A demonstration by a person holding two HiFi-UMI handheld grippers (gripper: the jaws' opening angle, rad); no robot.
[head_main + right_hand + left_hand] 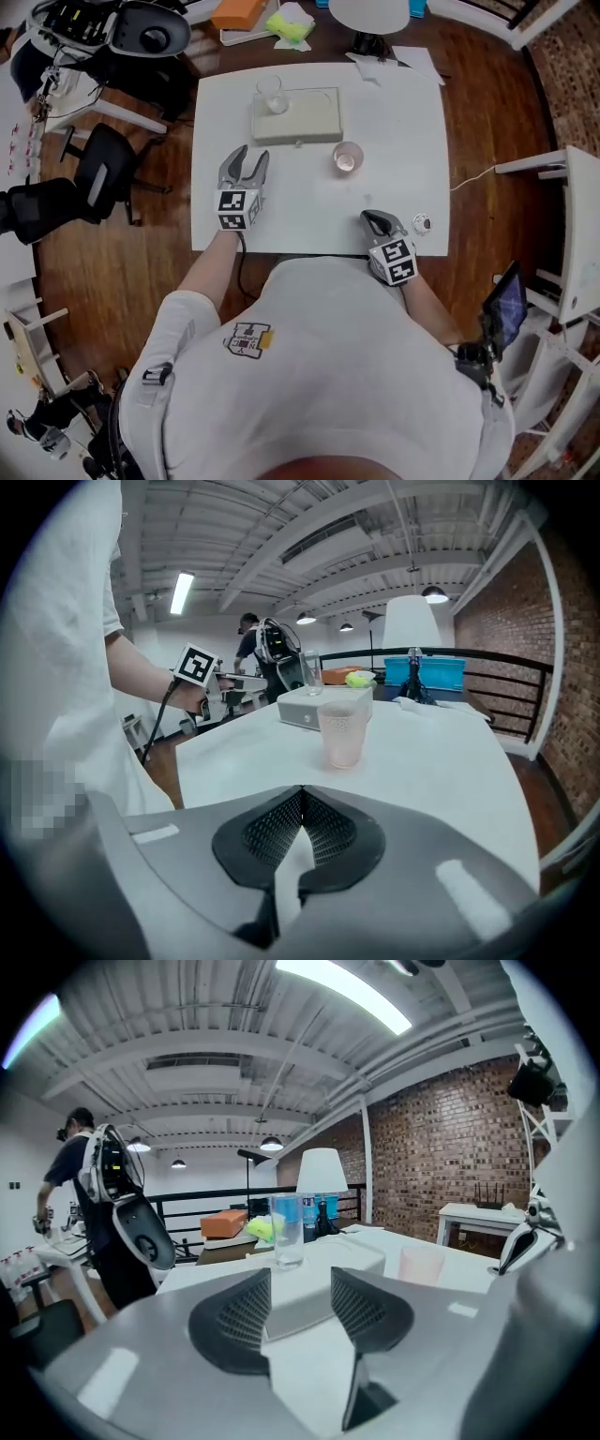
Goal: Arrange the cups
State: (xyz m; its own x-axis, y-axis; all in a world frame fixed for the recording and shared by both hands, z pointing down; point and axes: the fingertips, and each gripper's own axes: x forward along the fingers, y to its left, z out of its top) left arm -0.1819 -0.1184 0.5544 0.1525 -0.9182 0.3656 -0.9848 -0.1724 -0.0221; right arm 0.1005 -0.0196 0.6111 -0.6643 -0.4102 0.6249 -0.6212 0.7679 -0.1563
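Note:
A clear glass cup point(272, 94) stands on the left end of a flat white box point(298, 117) at the far side of the white table point(281, 216). A pink frosted cup point(348, 157) stands on the table right of the box. My left gripper point(246, 167) is open and empty, short of the box's near left corner. In the left gripper view the clear cup point(287, 1230) and the box point(328, 1265) lie beyond the jaws point(300, 1312). My right gripper point(373, 220) is shut and empty near the front edge. The pink cup point(342, 733) stands ahead of it.
A small round object point(423, 223) lies by the table's front right corner. A white lamp point(368, 17) and papers sit at the far edge. A black office chair point(103, 173) stands left of the table. A person with a backpack point(89, 1204) stands in the background.

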